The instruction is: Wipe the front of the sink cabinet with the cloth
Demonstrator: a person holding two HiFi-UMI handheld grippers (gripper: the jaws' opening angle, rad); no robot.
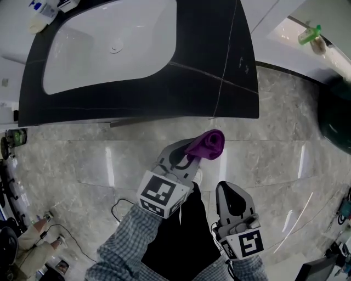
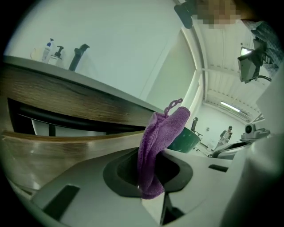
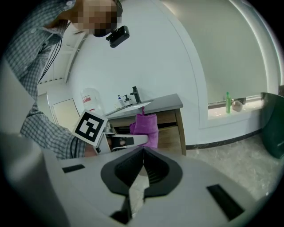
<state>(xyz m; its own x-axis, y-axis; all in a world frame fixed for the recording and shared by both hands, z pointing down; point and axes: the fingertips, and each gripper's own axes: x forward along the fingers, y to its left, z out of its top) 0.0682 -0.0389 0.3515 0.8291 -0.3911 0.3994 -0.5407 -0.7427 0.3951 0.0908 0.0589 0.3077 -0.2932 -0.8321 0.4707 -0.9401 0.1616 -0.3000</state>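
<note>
L tongs [image 2: 148, 179] pinch purple cloth [image 2: 162, 133] (near cabinet [image 2: 66, 99], prob. apart); R tongs [image 3: 142, 159] clenched, empty.

I see a grey marble floor [image 1: 274, 164] below me, with a black cable [image 1: 113, 211] looped on it at lower left and a dark green bin [image 1: 335, 118] standing at far right. Ahead, the black counter [image 1: 219, 66] carries a white basin [image 1: 109, 44], with bottles [image 1: 46, 13] at its back-left corner.

Two grippers [image 1: 193, 158] [image 1: 230, 189], one cloth [image 1: 207, 144], one sink cabinet [image 2: 66, 150].
</note>
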